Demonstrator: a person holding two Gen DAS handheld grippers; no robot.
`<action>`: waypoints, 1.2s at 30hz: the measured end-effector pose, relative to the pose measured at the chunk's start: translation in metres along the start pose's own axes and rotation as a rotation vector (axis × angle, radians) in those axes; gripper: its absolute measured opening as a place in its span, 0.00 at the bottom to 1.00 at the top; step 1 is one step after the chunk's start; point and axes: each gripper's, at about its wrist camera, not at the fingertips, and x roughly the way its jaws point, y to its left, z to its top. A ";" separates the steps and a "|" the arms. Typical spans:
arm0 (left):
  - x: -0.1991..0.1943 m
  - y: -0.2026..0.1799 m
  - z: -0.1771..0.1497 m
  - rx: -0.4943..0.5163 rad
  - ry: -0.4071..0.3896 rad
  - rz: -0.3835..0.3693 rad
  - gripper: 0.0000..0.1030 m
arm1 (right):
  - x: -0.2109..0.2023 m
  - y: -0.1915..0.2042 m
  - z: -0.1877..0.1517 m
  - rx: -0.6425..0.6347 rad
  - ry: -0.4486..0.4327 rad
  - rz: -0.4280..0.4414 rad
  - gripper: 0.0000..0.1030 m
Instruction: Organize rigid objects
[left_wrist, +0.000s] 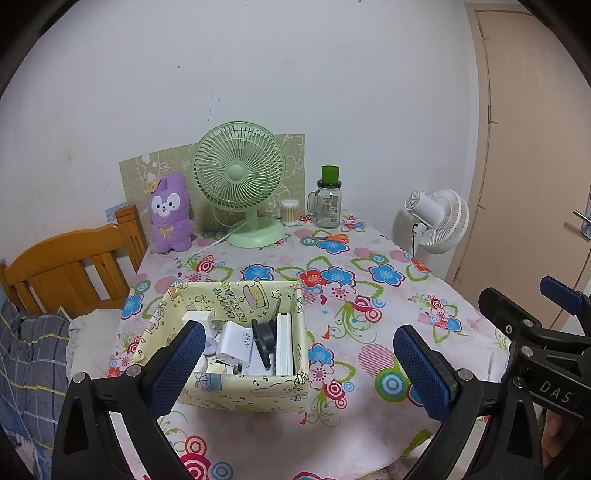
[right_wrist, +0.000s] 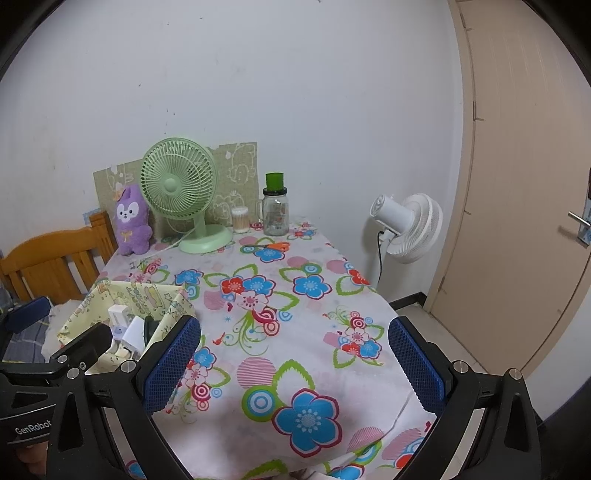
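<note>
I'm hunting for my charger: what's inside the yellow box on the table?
In the yellow box: a white 45W charger, another white plug, a black round part and a flat white slab. Anything beneath them is covered.

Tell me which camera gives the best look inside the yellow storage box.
The left wrist view: the yellow storage box sits centred, its chargers and adapters visible from above. The right wrist view catches only its right part at the left edge, partly behind the other gripper.

Left wrist view: low, close over the storage box (left_wrist: 236, 332), facing the back wall. Right wrist view: alongside, further right. Shared: floral tablecloth (right_wrist: 295, 295), green fan (left_wrist: 238, 177).
</note>
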 end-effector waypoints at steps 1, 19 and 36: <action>0.000 0.000 0.000 0.001 -0.001 0.000 1.00 | 0.000 0.000 0.000 -0.001 0.001 0.001 1.00; 0.003 0.002 -0.002 -0.014 0.006 -0.012 1.00 | -0.002 0.000 0.000 0.000 -0.001 -0.004 1.00; -0.001 0.002 -0.002 -0.022 0.008 -0.019 1.00 | -0.005 -0.003 -0.001 0.007 -0.005 -0.004 1.00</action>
